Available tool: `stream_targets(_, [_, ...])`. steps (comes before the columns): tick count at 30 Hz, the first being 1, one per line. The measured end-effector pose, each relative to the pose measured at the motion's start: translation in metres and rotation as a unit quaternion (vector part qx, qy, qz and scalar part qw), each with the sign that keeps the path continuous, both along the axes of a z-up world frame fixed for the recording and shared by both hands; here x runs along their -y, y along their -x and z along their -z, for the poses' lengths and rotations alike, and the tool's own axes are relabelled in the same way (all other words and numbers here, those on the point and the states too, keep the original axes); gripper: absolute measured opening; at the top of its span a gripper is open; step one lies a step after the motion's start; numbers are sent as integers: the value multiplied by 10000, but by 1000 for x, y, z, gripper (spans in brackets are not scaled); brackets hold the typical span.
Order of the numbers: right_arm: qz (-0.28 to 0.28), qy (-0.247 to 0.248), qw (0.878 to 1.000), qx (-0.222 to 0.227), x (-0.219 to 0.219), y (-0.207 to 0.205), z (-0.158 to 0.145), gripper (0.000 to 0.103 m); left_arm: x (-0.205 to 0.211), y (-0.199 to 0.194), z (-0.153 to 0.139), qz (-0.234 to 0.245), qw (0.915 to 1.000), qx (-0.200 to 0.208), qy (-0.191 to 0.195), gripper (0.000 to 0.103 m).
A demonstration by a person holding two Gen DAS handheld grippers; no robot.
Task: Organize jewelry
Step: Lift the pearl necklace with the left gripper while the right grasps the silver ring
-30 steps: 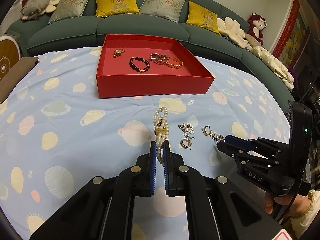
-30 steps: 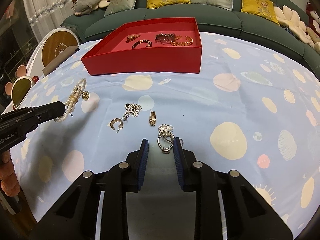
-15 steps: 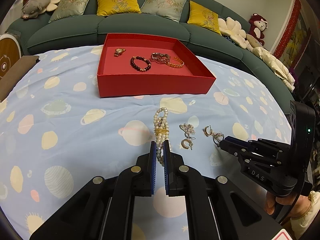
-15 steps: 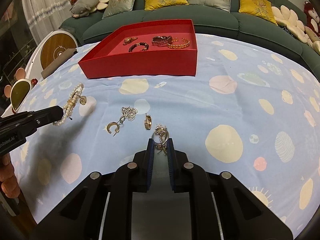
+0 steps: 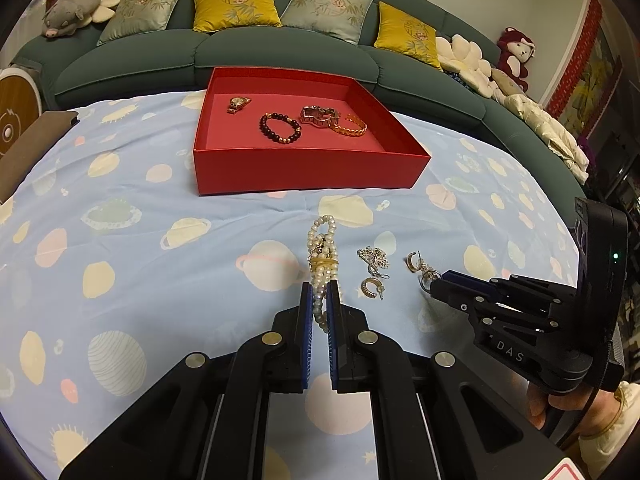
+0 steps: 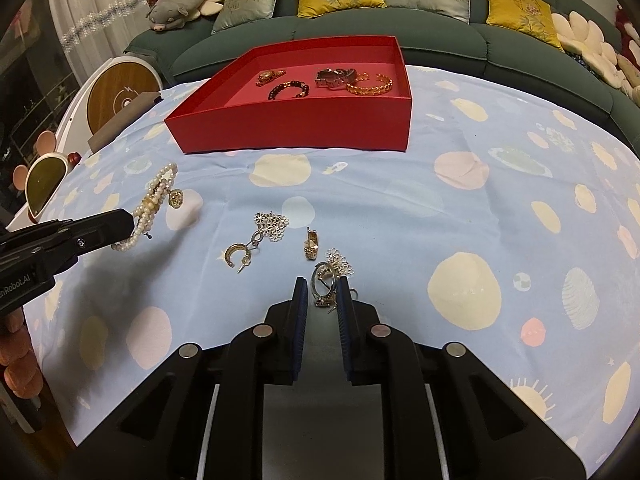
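The left tool (image 5: 320, 304) is clamped narrow on the near end of a white pearl bracelet of several strands gathered by a gold clasp (image 5: 322, 256), which lies stretched away from it on the pale blue planet-print cloth (image 5: 120, 240) covering the desk. The strands look limp and smooth, so they would likely swing and slide under a loose hold; taking them near the clasp, where they are bundled, seems safer than at a single bead.

To the right lie a silver flower-cluster earring (image 6: 273, 225) with a gold crescent hoop (image 6: 237, 255) just beside it, then a small gold huggie earring (image 6: 311, 245). All look light and stiff, with thin posts that could bend.

Further right, the right tool (image 6: 322, 294) has its pads (image 6: 301, 296) set narrowly around a silver hoop earring with a flower charm (image 6: 331, 274); the jaws stand just off the hoop on at least one side, so I cannot call it held. A thin ring like this can twist or pop out, so a pinch across its flat sides is probably best.

At the far side sits the shallow red cardboard tray (image 5: 312, 166), already holding a watch and bracelets.
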State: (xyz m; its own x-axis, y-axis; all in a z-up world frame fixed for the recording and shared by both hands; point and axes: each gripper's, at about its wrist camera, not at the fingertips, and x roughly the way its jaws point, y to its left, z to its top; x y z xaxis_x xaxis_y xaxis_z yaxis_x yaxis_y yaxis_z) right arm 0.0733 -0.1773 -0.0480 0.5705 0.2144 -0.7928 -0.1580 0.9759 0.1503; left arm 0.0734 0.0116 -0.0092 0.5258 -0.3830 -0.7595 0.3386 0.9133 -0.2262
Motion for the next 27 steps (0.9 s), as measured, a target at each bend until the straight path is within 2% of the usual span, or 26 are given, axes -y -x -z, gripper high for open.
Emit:
stream_targets(7, [90,-302,9995,-83,6,-5,-1,15,0,1,1,-20,10000,-3,16,5])
stream_targets(14, [-74,-131,9998,92,-4,2,-6,12,-1,0,1,-23,10000,-6,15,5])
stream_targets(17, [-253,-74,9996,139,-11,6,-9,0,-1,0,1,-16,10000,-3,6,5])
stream_targets(22, [-420,4,9991,109,-18,12,-8,0,0,0,1,-13,10000,-8,10,5])
stream_targets(27, [-358,20,9994,25,-14,13,-4,5,1,0,1,-8,10000,-10,9,5])
